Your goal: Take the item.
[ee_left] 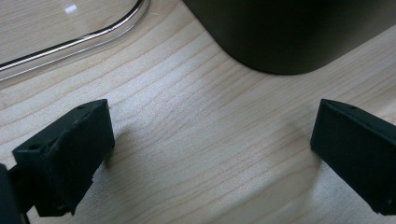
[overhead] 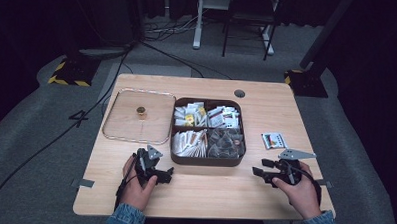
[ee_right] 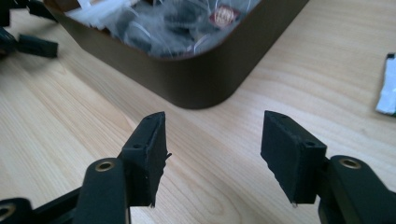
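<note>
While your left gripper (overhead: 165,172) rests open-jawed at the brown box's (overhead: 207,160) near-left corner, nothing sits between its jaws. Your right gripper (overhead: 259,170) hovers empty and spread off the box's near-right corner, the loose packet (overhead: 274,140) just beyond.

No text, brand, number or sign is showing legibly. The packets (overhead: 208,127) in the brown box (overhead: 205,161) and the loose packet (overhead: 273,140) on the table (overhead: 208,192) are carrying print too small and blurred to read; a red emblem on one tea bag (ee_right: 225,15) is appearing unreadable.
</note>
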The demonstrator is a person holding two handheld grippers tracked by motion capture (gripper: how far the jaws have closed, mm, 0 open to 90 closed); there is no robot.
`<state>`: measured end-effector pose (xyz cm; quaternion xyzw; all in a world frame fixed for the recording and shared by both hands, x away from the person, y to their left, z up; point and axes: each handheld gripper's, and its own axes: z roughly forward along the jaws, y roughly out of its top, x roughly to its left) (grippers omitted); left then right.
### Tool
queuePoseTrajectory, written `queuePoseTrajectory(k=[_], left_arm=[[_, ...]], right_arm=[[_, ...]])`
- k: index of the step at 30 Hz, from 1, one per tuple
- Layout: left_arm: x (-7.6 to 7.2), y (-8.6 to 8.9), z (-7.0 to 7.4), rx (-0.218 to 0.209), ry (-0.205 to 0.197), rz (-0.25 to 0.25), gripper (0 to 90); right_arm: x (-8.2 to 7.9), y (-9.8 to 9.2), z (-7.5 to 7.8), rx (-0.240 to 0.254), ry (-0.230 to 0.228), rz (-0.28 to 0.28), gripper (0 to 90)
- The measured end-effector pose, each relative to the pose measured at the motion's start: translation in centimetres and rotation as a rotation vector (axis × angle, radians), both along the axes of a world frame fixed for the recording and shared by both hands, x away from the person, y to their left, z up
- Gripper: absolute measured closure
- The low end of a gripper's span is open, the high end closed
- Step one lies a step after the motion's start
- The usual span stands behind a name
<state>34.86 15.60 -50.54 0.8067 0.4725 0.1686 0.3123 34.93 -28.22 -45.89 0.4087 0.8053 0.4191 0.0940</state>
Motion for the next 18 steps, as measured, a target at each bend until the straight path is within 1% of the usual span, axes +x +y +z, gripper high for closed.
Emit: queuePoseTrajectory(k=[6, 10, 12, 13, 16, 18], left_arm=[[0.0, 0.0, 0.0, 0.000, 0.000, 0.000, 0.0], [0.0, 0.0, 0.0, 0.000, 0.000, 0.000, 0.0], [0.0, 0.0, 0.0, 0.000, 0.000, 0.000, 0.0], [0.0, 0.0, 0.0, 0.000, 0.000, 0.000, 0.0], [0.0, 0.0, 0.0, 0.000, 0.000, 0.000, 0.0], [0.0, 0.0, 0.0, 0.000, 0.000, 0.000, 0.0]], right_arm=[[-0.3, 0.9, -2.2, -0.052, -0.003, 0.023, 37.5], [-0.4, 1.4, -3.4, -0.106, -0.042, 0.038, 36.0], [-0.4, 1.6, -3.9, -0.141, -0.062, 0.038, 34.9], [-0.4, 1.6, -4.1, -0.151, -0.076, 0.038, 33.6], [-0.5, 1.8, -4.5, -0.167, -0.116, 0.037, 28.2], [-0.4, 1.9, -4.5, -0.162, -0.112, 0.044, 26.5]])
